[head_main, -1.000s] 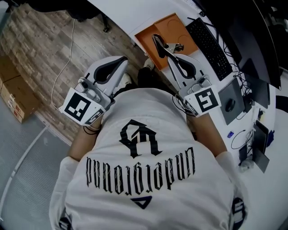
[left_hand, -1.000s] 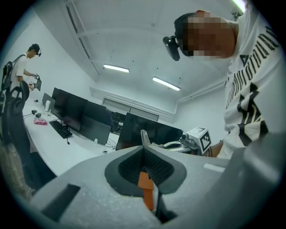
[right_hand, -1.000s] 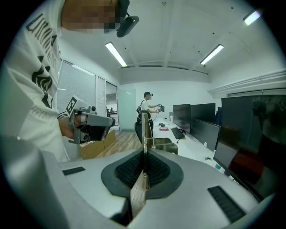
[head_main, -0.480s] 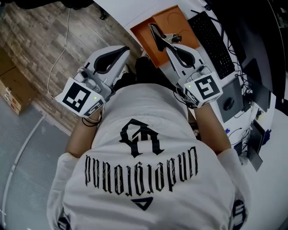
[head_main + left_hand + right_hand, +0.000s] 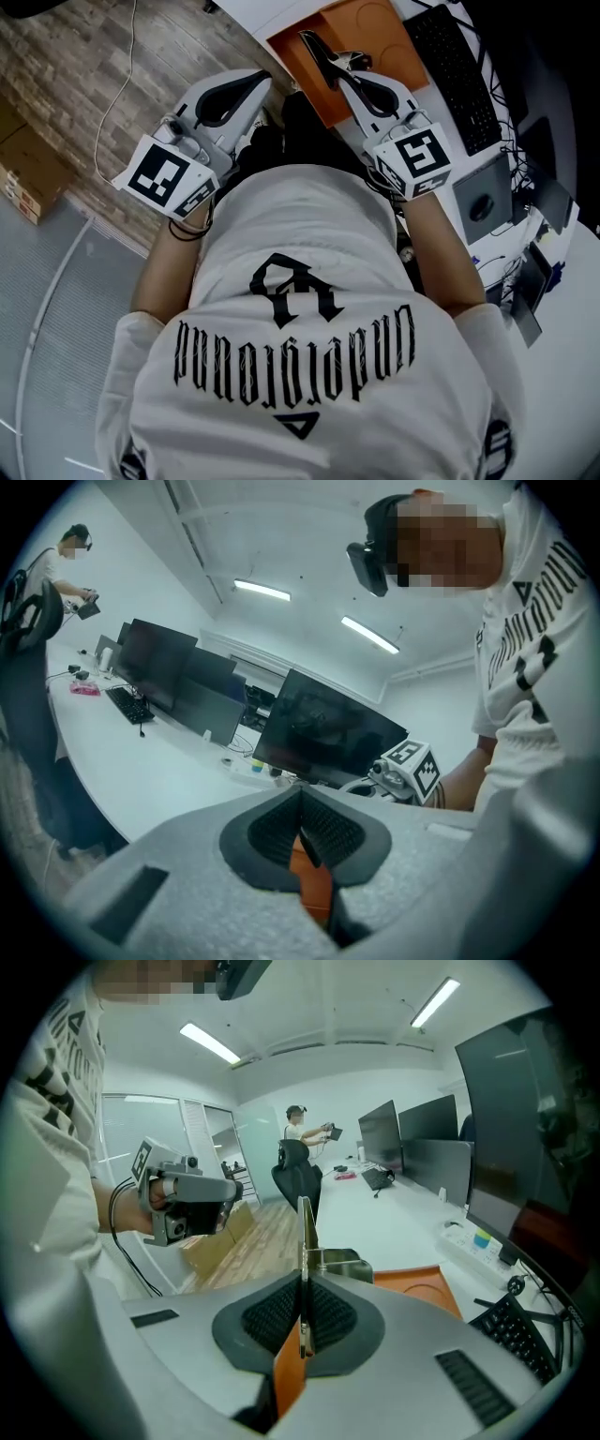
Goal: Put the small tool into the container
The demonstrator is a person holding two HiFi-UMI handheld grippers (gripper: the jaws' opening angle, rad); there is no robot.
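Pinching the small tool (image 5: 305, 1227), a thin metal piece standing edge-up, in the fully closed right gripper (image 5: 302, 1288), over the orange tray (image 5: 375, 23) at 1 o'clock in the head view. Holding the left gripper (image 5: 302, 822) closed on nothing at 11 o'clock, above wooden floor (image 5: 84, 75). Looking past the tray onto a white desk (image 5: 394, 1218) carrying a black keyboard (image 5: 459, 75) and dark monitors (image 5: 525, 1129).

A black keyboard (image 5: 457, 80) lies on the white desk (image 5: 562, 356). Near it, a dark mouse (image 5: 481, 208) sits on a grey pad (image 5: 497, 183). A thin white cable (image 5: 129, 42) runs over the wood-pattern floor (image 5: 75, 94), and a cardboard box (image 5: 28, 173) stands at the left edge. Far along the desk, another person (image 5: 296, 1129) stands behind a black office chair (image 5: 292, 1176), near dark monitors (image 5: 412, 1133).
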